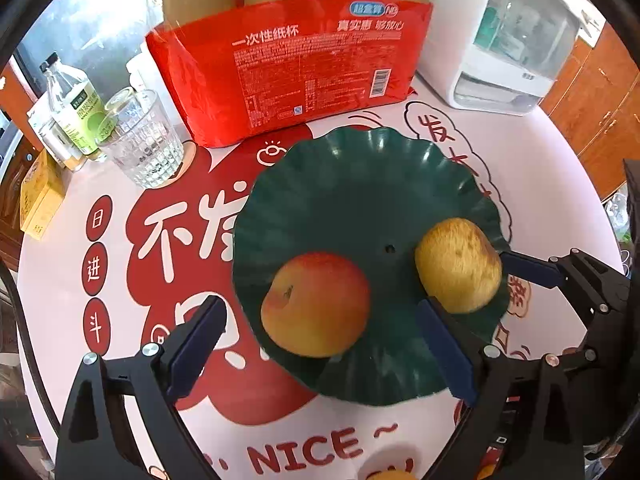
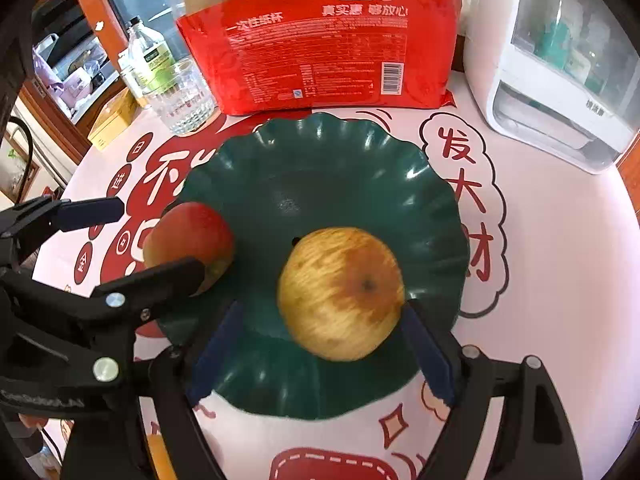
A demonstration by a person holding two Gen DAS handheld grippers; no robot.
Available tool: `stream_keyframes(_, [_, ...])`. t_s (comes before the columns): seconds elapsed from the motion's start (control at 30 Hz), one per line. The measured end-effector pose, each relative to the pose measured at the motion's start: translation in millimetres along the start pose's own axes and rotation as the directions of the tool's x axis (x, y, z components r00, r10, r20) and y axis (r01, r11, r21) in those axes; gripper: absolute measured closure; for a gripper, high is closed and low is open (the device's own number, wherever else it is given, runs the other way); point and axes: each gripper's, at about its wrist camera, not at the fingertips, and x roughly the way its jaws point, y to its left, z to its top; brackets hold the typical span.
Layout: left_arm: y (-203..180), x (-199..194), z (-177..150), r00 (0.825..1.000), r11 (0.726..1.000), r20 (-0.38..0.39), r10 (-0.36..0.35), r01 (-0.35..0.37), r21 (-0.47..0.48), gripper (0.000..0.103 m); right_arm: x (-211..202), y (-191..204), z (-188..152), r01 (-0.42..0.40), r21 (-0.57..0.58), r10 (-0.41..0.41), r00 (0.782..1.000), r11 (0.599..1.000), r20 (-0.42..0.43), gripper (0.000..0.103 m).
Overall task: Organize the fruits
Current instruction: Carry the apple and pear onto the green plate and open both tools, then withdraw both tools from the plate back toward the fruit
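— Both fruits sit on the plate (image 1: pixel 360 184)?
— Yes: red apple (image 1: pixel 316 304) at its left, yellow apple (image 2: pixel 340 292) right. Left tongs (image 1: pixel 320 344) and right tongs (image 2: pixel 320 352) gape, holding nothing. I'd back them straight out, nudging neither.

Two hand-held grippers reach forward side by side, both tilted downward. The left gripper (image 1: pixel 320 344) has its jaws spread wide apart, its two blue-padded fingers (image 1: pixel 196 344) angled outward in a V and holding nothing between them. From the right wrist view, the left gripper (image 2: pixel 156 240) enters from the left edge, its black arms and silver bolts visible, jaws parted. The right gripper (image 2: pixel 324 352) also has its jaws spread wide, with blue pads facing inward. In the left wrist view, the right gripper (image 1: pixel 476 280) enters from the right edge, its fingers apart.
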Motion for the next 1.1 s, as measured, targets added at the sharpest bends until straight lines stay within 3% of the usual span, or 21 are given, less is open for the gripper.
stream_keyframes(0.33, [13.0,-44.3,-27.5,0.996,0.999,0.081,0.023,-0.019,-0.047,0.007,-23.1,3.3,-21.2,-0.033,0.033,0.033,0.999,0.999,0.009,0.02])
stream_keyframes(0.63, [17.4,-87.4,-76.2,0.989,0.998,0.145,0.032,-0.024,-0.059,0.007,-61.5,12.5,-48.4,-0.045,0.067,0.042,0.998,0.997,0.05,0.02])
stream_keyframes(0.83, [9.5,-119.8,-116.5,0.979,0.998,0.198,0.052,-0.047,-0.034,0.007,-94.2,24.4,-72.0,-0.037,0.075,0.03,0.995,0.996,0.09,0.019])
stream_keyframes(1.1, [3.4,-162.8,-161.9,0.977,0.996,0.211,0.023,-0.004,-0.092,0.007,-148.9,44.4,-112.3,-0.057,0.055,0.045,0.98,0.997,0.193,0.02])
